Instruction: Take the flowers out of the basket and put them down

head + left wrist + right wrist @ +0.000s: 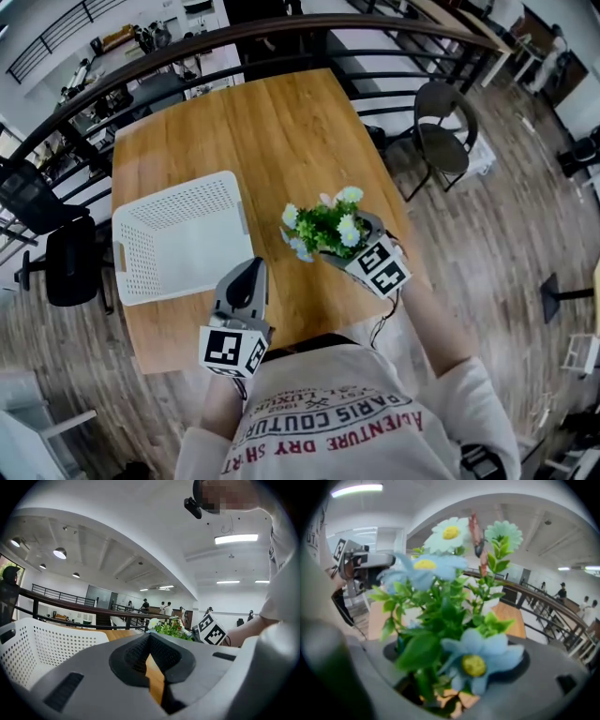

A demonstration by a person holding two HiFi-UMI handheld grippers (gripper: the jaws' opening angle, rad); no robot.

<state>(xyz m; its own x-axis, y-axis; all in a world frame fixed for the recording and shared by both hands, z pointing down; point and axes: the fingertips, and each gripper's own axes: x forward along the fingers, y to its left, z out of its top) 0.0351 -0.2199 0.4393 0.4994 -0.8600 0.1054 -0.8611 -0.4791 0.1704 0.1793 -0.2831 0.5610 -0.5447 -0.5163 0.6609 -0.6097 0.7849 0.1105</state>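
The right claw (349,246) grips the flowers (326,228) by their stems, blooms pointing toward the basket (241,211) and seemingly over bare tabletop (281,131) — left claw (251,270) closed, empty.

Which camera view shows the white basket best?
The head view: the whole basket lies on the table. The left gripper view shows only part of its perforated wall. In the right gripper view the flowers block it.
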